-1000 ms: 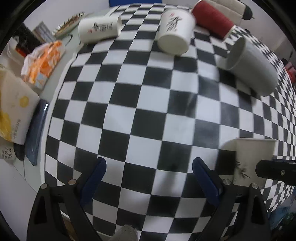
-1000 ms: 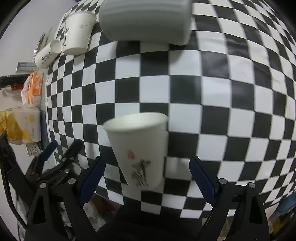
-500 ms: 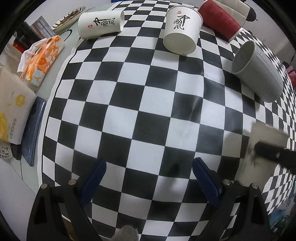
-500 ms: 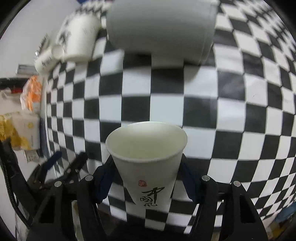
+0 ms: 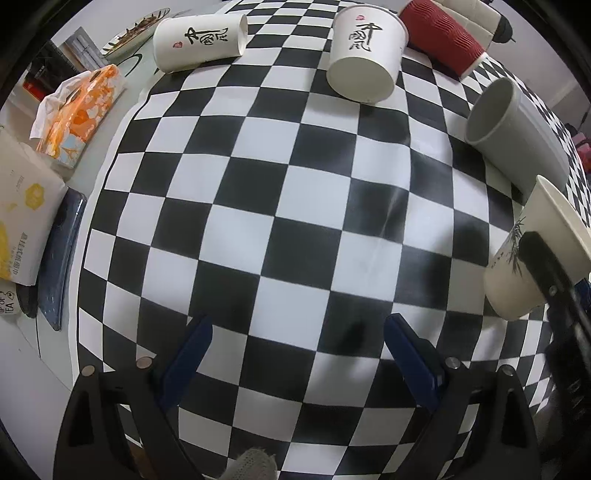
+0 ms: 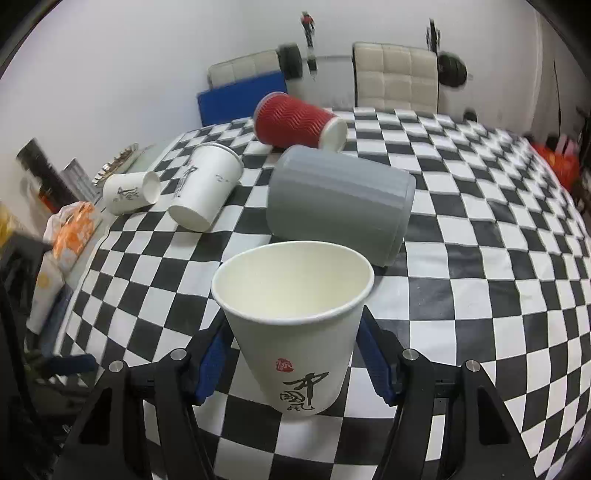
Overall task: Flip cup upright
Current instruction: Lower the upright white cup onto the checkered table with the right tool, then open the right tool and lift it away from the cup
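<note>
My right gripper (image 6: 293,354) is shut on a white paper cup (image 6: 295,328) with black calligraphy, held mouth up just over the checkered cloth (image 6: 480,277). The same cup (image 5: 532,254) shows at the right edge of the left wrist view, tilted, with a right gripper finger across it. My left gripper (image 5: 295,343) is open and empty above the cloth (image 5: 280,206). Lying on their sides are a grey cup (image 6: 338,203), a red ribbed cup (image 6: 297,120) and two white paper cups (image 6: 205,188) (image 6: 129,192).
An orange tissue pack (image 5: 79,114), a white and yellow box (image 5: 22,206) and a dark blue tray (image 5: 61,258) lie off the cloth's left edge. A plate (image 5: 129,31) sits at the far left. A cream chair (image 6: 397,81) stands behind the table.
My right gripper closed on the white cup and turned it from tilted to mouth up, its view swinging from looking down to level. My left gripper stayed open over the cloth.
</note>
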`<state>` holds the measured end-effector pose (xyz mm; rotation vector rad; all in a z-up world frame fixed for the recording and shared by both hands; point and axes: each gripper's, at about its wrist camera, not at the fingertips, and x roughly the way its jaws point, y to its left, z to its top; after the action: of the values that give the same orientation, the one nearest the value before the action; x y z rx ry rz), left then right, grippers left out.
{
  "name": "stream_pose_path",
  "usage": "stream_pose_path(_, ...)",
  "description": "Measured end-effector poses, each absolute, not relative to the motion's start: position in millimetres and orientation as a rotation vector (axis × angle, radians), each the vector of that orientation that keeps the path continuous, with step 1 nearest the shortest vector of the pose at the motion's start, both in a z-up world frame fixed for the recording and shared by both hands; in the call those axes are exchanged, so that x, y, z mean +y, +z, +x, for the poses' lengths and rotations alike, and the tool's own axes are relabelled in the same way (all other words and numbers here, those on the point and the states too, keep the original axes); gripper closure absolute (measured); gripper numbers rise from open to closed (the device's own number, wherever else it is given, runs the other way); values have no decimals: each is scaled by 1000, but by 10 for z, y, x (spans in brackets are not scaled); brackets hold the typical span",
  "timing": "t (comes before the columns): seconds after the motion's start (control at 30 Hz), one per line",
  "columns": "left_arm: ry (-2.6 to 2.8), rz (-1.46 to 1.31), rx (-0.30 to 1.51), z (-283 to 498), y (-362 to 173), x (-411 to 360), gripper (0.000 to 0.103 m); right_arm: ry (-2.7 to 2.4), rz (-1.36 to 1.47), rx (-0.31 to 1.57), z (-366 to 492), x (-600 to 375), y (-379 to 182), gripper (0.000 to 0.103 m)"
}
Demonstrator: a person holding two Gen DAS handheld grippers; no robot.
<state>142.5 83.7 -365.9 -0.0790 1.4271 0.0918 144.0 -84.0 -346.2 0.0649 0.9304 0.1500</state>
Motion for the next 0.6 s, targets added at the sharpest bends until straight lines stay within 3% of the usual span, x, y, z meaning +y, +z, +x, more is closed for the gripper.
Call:
stream_pose_path(0.23, 69, -80, 1405, 1392, -3602, 928, 8, 149, 68, 996, 1272, -855, -3471, 34)
stream_pose_path(0.37, 53, -72, 1381, 1274, -3522, 996, 8, 145, 79, 1067, 1161, -863, -3493, 19)
stream_pose_path(0.6, 48, -22, 1328, 1141, -3194, 1004, 8, 110, 89, 1129, 919, -933, -3282, 18)
